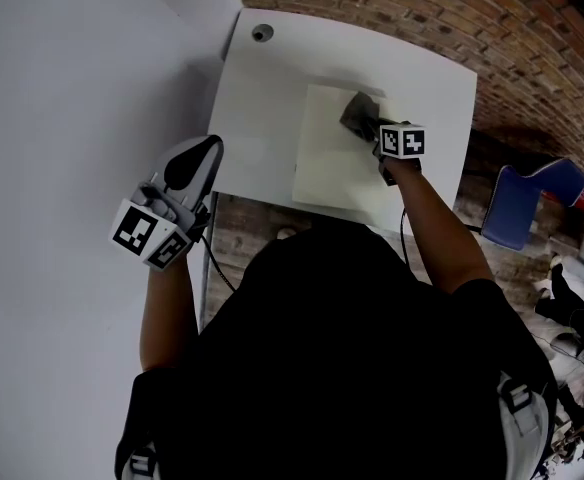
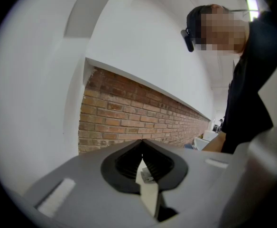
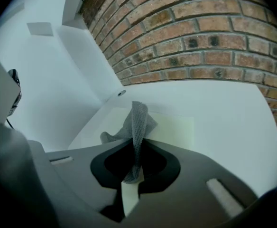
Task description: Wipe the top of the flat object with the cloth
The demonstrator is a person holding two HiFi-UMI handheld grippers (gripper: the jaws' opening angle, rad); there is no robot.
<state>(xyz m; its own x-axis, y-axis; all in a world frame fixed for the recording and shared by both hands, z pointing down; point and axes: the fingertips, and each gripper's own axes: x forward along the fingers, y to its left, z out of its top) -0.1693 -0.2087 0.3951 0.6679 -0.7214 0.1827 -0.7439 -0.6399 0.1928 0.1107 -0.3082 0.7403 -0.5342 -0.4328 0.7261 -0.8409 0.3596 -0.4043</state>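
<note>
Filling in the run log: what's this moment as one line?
right gripper: shut on cloth, over board on table | left gripper: shut, empty, beside table

- The grey mesh cloth (image 3: 137, 120) is mid-grey, with a fine net weave all over.
- The pale cream flat rectangular board (image 1: 332, 168) is plain, without pattern.
- The white square table (image 1: 262, 98) is plain white.
- The red-brown brick wall (image 3: 214, 42) has pale mortar lines and dark spots on some bricks.
- The left gripper (image 2: 142, 158) and right gripper (image 3: 134, 167) have grey bodies with black jaw surrounds.
- The marker cubes (image 1: 402, 141) carry black-and-white squares.
- The blue plastic chair (image 1: 517, 208) is plain blue.
</note>
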